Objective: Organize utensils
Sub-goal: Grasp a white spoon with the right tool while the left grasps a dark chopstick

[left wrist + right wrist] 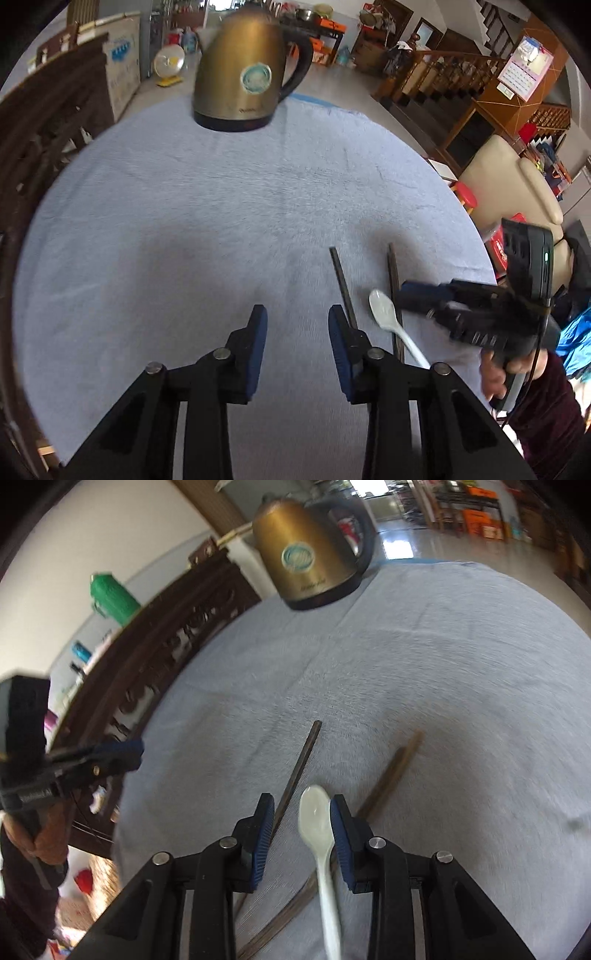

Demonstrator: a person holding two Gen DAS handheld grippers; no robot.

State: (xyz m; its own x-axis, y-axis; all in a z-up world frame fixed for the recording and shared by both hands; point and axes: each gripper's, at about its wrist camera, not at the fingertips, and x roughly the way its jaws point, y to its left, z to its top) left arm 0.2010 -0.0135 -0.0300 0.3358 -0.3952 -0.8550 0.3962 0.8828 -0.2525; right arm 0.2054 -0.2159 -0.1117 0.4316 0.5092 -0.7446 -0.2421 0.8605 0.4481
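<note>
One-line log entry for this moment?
left tool: open, empty | right tool: open, over white spoon | chopsticks: on cloth | kettle: upright

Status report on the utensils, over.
Left gripper open, empty. Right gripper open, jaws around white spoon. Chopsticks alongside on cloth. Kettle far off.

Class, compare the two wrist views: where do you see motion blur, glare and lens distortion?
Left wrist view: cloth fairly sharp, right hand-held gripper blurred, fisheye bends the table edge. Right wrist view: kettle, chopsticks and background smeared, spoon clearer; floor glare behind the kettle.
</note>
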